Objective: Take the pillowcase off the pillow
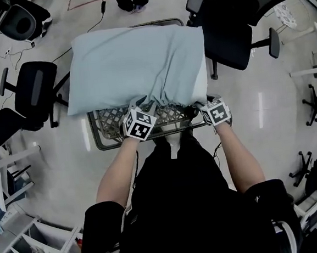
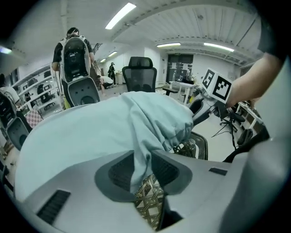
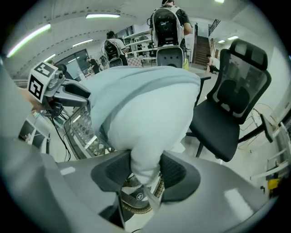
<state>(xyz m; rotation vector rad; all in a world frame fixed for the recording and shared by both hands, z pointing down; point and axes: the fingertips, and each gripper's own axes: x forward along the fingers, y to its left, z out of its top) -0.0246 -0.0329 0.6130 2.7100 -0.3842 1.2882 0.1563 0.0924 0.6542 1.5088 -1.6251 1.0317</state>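
Note:
A pillow in a pale blue pillowcase [image 1: 136, 64] lies across a wire basket [image 1: 106, 125]. The bare white pillow [image 1: 200, 83] shows at its right end. My left gripper [image 1: 140, 105] is at the gathered near edge of the case. In the left gripper view a fold of the pillowcase [image 2: 136, 150] hangs between the open jaws of that gripper [image 2: 143, 166]. My right gripper [image 1: 207, 101] is at the near right corner. In the right gripper view the white pillow corner [image 3: 145, 150] sits between the parted jaws of that gripper [image 3: 145, 170].
A black office chair [image 1: 232, 28] stands close to the pillow's right end, and another [image 1: 31, 93] stands to the left. A person with a backpack [image 2: 72, 54] is beyond the pillow. The basket mesh [image 3: 84, 132] lies directly under both grippers.

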